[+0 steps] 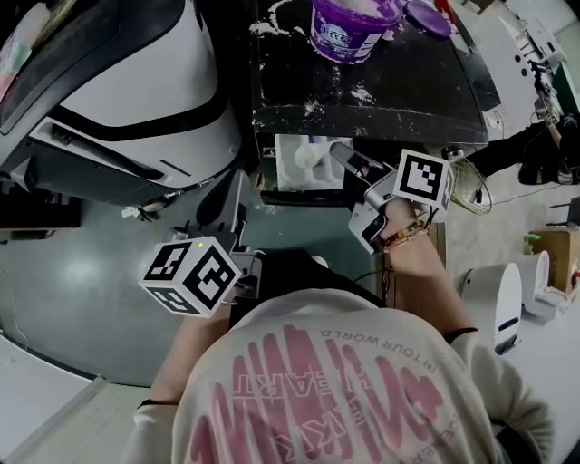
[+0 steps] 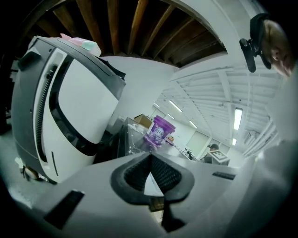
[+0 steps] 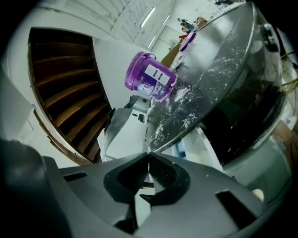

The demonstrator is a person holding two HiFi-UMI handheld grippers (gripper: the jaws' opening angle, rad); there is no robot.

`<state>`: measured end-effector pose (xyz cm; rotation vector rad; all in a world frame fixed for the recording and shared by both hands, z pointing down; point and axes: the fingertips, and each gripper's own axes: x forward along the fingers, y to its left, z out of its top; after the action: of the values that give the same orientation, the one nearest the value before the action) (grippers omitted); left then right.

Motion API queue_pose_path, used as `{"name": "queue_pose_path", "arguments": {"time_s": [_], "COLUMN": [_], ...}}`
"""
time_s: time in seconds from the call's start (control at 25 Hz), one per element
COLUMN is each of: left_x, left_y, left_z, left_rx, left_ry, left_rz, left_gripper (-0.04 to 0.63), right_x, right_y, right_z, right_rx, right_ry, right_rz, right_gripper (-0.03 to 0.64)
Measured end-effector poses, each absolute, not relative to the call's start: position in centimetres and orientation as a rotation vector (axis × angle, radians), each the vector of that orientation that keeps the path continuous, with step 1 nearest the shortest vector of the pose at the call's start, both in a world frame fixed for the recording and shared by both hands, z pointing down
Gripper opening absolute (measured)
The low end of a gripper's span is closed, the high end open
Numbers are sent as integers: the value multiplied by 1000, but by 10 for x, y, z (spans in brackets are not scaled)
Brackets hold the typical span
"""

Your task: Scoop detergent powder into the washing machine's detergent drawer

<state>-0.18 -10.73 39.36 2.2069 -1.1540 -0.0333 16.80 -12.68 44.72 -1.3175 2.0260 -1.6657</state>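
**Up at 12 o'clock from the right claw [image 3: 149, 159]: detergent tub [image 1: 349, 29], detergent drawer [image 1: 304, 165] in between**

Head view: the purple detergent tub sits lid-off on the black washer top [image 1: 435, 91], with spilled powder [image 1: 362, 93] round it. Its lid [image 1: 428, 18] lies just beside it at 3 o'clock. The detergent drawer stands pulled out under the washer top's front edge. It's white inside with something pale in it, powder or residue, can't tell which. Its long axis looks to run 12 to 6.

Right claw: jaws pressed together, nothing between them. It sits just beside the drawer's 3 o'clock edge, aimed toward 11. In the right gripper view the tub shows at 12 above the jaw tips, and the drawer mouth is just past them at about 2.

Left claw [image 2: 150, 157]: jaws meet at the tips, nothing held. In the head view it's at 7 o'clock of the drawer, well apart, and farther again from the tub. In the left gripper view the tub is ahead at 12, far off.

No scoop shows in any view. It may be inside the tub, can't tell.

Judgement: the right hand is nearer to both the tub and the drawer. The next move likely reaches past the drawer to the tub at 12, then back toward 6 to the drawer. No powder is in hand yet.
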Motion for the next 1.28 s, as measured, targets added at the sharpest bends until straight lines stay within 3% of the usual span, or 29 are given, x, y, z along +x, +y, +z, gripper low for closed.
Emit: {"name": "queue_pose_path", "arguments": {"time_s": [0.88, 1.28], "left_x": [-12, -21], "left_y": [-102, -106], "left_z": [396, 396], "left_rx": [2127, 2107], "left_ry": [-1300, -1328], "left_rz": [-99, -123], "left_gripper": [2, 3], "right_x": [128, 102], "right_y": [-132, -124], "right_z": [460, 473], "right_rx": [-1378, -1435], "right_ry": [2695, 3350], "right_rz": [-1569, -1106], "right_gripper": [3, 2]}}
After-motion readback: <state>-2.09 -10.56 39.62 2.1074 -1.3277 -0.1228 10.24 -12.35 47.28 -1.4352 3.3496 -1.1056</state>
